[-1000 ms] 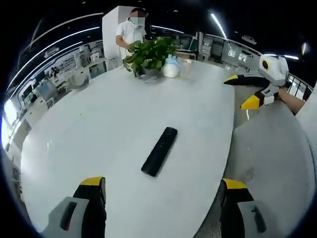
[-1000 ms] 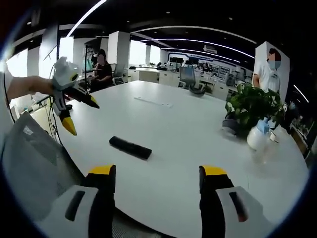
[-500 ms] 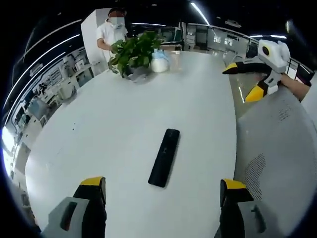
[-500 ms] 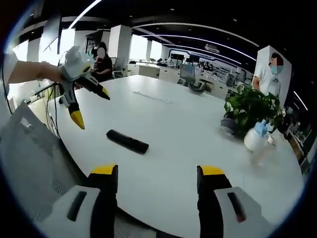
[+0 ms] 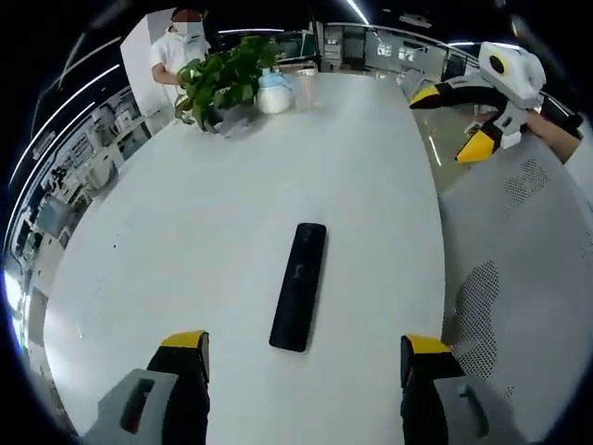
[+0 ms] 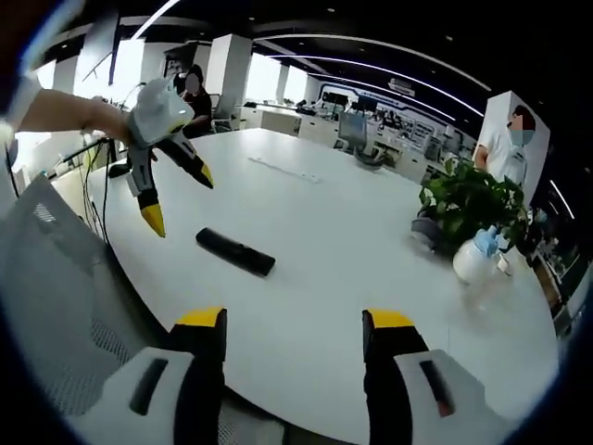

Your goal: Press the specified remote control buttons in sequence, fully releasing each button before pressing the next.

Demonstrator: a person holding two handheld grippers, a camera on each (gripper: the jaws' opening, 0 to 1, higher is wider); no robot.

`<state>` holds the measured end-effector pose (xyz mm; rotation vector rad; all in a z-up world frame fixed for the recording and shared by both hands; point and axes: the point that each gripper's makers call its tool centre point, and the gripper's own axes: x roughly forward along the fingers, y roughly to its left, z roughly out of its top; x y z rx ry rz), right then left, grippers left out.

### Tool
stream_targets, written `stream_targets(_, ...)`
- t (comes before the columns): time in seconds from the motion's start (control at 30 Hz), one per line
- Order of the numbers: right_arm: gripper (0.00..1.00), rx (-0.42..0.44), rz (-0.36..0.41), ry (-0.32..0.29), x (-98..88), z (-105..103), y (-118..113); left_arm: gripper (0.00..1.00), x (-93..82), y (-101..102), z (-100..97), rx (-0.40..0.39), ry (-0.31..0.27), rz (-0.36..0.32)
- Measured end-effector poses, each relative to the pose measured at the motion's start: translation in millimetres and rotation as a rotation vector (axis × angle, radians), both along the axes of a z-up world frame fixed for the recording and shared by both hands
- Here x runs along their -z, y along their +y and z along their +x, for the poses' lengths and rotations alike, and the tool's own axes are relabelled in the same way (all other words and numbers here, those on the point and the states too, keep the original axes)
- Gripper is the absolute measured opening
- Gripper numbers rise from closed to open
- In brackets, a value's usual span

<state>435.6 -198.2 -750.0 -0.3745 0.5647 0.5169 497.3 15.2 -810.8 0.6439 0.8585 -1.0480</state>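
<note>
The slim, rigid remote [image 5: 299, 284], likely light and prone to sliding near the surface [image 5: 213, 213] edge, wants a top-down press; both the left gripper [image 5: 301, 371] and right gripper [image 6: 290, 345] stand spread and empty.

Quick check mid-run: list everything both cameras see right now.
remote: 1, black, flat on the table, lined up between the left gripper's jaws
table: 1, white, oval
plant: 1, green, far end of table
spray bottle: 1, white with blue top, beside the plant
chair: 1, grey mesh, at the table's edge
people: 2, standing person behind the plant, seated one far off
left gripper: open, yellow tips, above the remote
right gripper: open, off the table's edge
</note>
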Motion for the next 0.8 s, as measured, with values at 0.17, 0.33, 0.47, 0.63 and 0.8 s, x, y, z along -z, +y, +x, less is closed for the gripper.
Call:
stream_targets(0.17,0.59,0.003,-0.018,0.011,3.1,0,-2,0.88,8.6,-3,3.0,0.014,0.021,0.021)
stream_targets(0.33,0.57,0.008,-0.013,0.020,4.3,-1,-3,0.88,18.7,-5,3.5,0.031,0.047,0.053)
stream_targets(0.47,0.56,0.000,-0.022,0.028,6.1,-2,-2,0.87,24.5,-6,4.7,0.046,0.053,0.077)
stream_targets(0.63,0.54,-0.003,-0.039,0.037,8.6,-3,-3,0.87,30.1,-8,0.7,0.080,0.074,0.100)
stream_targets(0.8,0.53,0.004,-0.035,0.047,10.2,-3,-5,0.87,35.6,-7,5.1,0.078,0.105,0.112)
